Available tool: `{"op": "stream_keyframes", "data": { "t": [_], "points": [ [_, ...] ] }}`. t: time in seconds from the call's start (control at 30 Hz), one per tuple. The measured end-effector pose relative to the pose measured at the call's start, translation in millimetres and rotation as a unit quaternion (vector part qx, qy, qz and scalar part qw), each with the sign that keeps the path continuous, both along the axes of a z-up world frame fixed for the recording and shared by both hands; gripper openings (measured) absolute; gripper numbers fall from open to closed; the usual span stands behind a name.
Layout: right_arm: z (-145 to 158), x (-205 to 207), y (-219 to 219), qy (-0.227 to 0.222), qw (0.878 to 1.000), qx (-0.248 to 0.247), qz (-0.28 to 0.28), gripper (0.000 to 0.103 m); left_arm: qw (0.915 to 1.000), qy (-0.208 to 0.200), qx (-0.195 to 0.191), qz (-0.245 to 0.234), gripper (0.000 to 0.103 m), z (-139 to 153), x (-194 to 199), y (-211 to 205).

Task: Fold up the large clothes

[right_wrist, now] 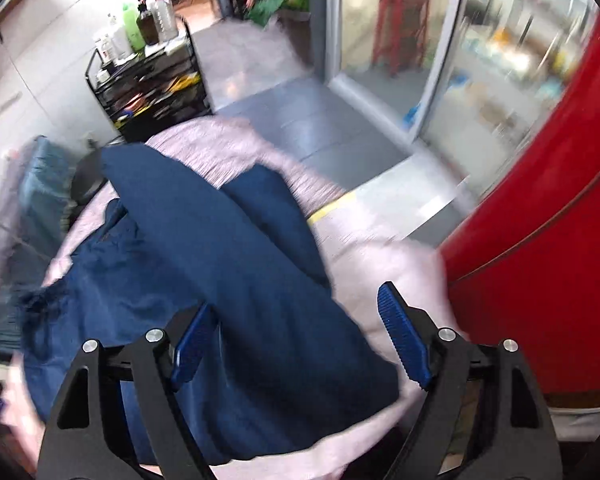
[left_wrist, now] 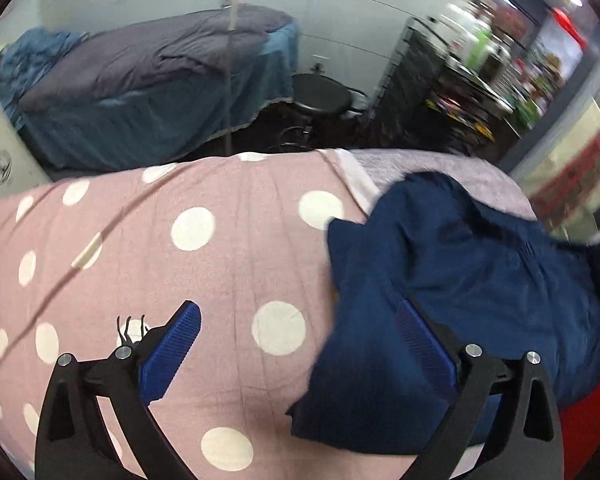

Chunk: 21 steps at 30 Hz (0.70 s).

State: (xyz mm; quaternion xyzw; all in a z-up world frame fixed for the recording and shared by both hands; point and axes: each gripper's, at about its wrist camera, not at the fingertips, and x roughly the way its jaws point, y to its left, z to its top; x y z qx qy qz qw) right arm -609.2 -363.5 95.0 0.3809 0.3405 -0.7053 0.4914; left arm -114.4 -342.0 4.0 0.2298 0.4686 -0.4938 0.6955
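Observation:
A dark navy garment [left_wrist: 452,280] lies crumpled on the right part of a pink bed cover with white dots [left_wrist: 188,264]. My left gripper [left_wrist: 300,320] is open above the cover, its right finger over the garment's left edge. In the right wrist view the garment [right_wrist: 204,248] lies in long folds across a pale pink sheet [right_wrist: 360,248]. My right gripper [right_wrist: 296,312] is open just above the garment's near end, holding nothing.
A second bed with a grey duvet and blue cover [left_wrist: 148,80], a black stool [left_wrist: 320,96] and a black trolley with bottles [right_wrist: 148,72] stand behind. A red panel [right_wrist: 540,240] is close on the right, with glass doors [right_wrist: 440,60] beyond.

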Motion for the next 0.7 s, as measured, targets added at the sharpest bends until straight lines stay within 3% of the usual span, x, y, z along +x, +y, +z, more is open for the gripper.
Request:
{"op": "stream_keyframes", "data": {
  "t": [0.1,0.2,0.3,0.47,0.53,0.7],
  "points": [
    [28.5,15.9,13.4,0.049,0.998,-0.027,-0.004,0.085,0.9991,-0.015,-0.009,-0.04,0.097,10.4,-22.4,4.6],
    [58.8,27.0,29.7,0.033,0.998,-0.056,0.001,0.092,0.9965,-0.041,-0.004,-0.072,0.097,18.7,-45.6,5.2],
    [66.2,50.3,42.8,0.013,0.998,-0.042,0.042,0.096,0.9916,-0.041,0.014,-0.122,0.097,22.7,-70.2,2.6],
    [33.5,105.4,63.5,-0.022,0.995,0.016,0.1,0.096,0.9863,-0.022,0.048,-0.156,0.097,18.6,-99.7,2.8],
    [14.2,125.0,70.5,-0.041,0.991,0.045,0.122,0.096,0.9834,-0.025,0.083,-0.16,0.097,10.3,-109.0,3.1],
    [-15.5,170.9,87.9,-0.029,0.98,0.085,0.177,0.096,0.9765,-0.043,0.116,-0.177,0.097,-1.2,-129.0,14.5]
  ]
}}
